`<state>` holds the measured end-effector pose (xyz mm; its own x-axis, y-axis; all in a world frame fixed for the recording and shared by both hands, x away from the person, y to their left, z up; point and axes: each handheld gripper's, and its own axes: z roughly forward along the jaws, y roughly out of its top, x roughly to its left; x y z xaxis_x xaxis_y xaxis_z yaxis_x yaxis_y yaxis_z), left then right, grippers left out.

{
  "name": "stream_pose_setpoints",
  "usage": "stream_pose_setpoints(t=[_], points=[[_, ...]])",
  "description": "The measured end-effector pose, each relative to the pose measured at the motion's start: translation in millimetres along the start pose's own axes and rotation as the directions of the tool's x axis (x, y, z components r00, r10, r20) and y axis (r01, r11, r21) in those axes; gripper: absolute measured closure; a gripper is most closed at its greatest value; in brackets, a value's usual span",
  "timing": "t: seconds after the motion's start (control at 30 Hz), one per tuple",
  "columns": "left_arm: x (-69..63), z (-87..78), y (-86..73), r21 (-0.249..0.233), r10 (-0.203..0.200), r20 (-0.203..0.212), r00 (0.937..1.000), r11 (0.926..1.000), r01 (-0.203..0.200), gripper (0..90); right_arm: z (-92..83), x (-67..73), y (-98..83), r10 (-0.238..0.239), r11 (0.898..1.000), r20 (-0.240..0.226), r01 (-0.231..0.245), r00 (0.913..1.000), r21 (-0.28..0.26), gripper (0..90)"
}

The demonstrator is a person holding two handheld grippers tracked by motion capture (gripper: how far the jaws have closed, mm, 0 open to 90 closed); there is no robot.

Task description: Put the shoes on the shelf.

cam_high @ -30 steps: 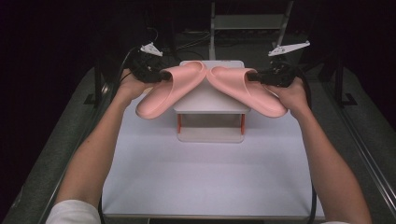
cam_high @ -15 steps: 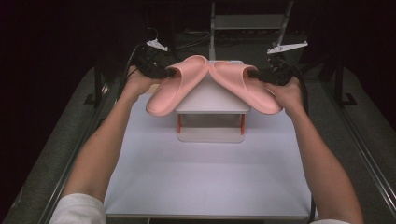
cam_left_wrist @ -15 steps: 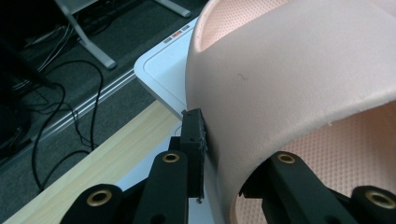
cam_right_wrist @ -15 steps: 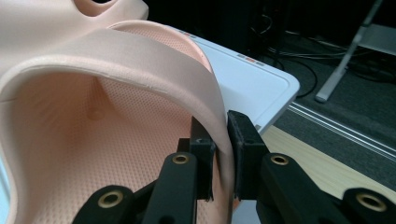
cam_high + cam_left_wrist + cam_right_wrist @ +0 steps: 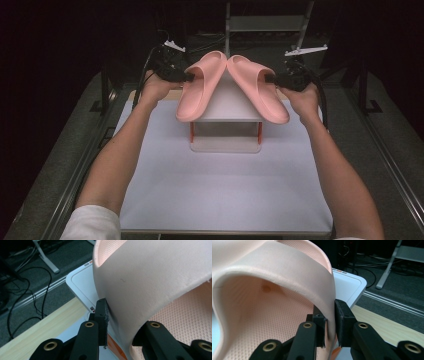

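Two pink slide sandals are held up over a small white rack [image 5: 226, 105] with orange legs. The left sandal [image 5: 199, 85] hangs tilted with its toe up toward the middle. My left gripper [image 5: 189, 77] is shut on its strap [image 5: 140, 285], one jaw outside and one inside. The right sandal [image 5: 256, 86] mirrors it, and their toes nearly touch at the top. My right gripper [image 5: 270, 78] is shut on the edge of its strap [image 5: 312, 287], pinched between both pads [image 5: 342, 315].
The rack stands at the far end of a white table top [image 5: 225, 190]. A pale wood strip [image 5: 387, 325] and dark floor with cables [image 5: 30, 287] lie beyond the table. A metal stand [image 5: 265, 22] rises behind.
Both sandals have been lifted and swung inward, their toes now higher and closer together above the rack. Both hands have moved up and away from the person.
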<state>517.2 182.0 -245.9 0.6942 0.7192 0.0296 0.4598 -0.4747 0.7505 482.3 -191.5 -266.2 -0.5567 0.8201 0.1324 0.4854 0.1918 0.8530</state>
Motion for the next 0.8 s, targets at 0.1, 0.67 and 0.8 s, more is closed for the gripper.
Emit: stream_pose_setpoints(t=[0.1,0.67,0.8], points=[[0.7,0.5,0.0,-0.007,-0.017,-0.003,0.9998,0.9998,0.017,72.5,0.8,0.3,0.4,0.007,1.000,0.009,-0.007,0.9999,0.001,77.7],[0.8,5.6,6.0,-0.010,-0.070,-0.014,0.9975,0.9975,0.070,67.6,9.2,2.1,1.3,0.086,0.996,0.050,-0.085,0.9950,-0.015,72.8],[0.7,8.3,6.7,-0.011,-0.092,-0.005,0.9958,0.9957,0.091,67.1,10.4,2.0,2.5,0.123,0.992,0.067,-0.121,0.9902,-0.032,72.8]])
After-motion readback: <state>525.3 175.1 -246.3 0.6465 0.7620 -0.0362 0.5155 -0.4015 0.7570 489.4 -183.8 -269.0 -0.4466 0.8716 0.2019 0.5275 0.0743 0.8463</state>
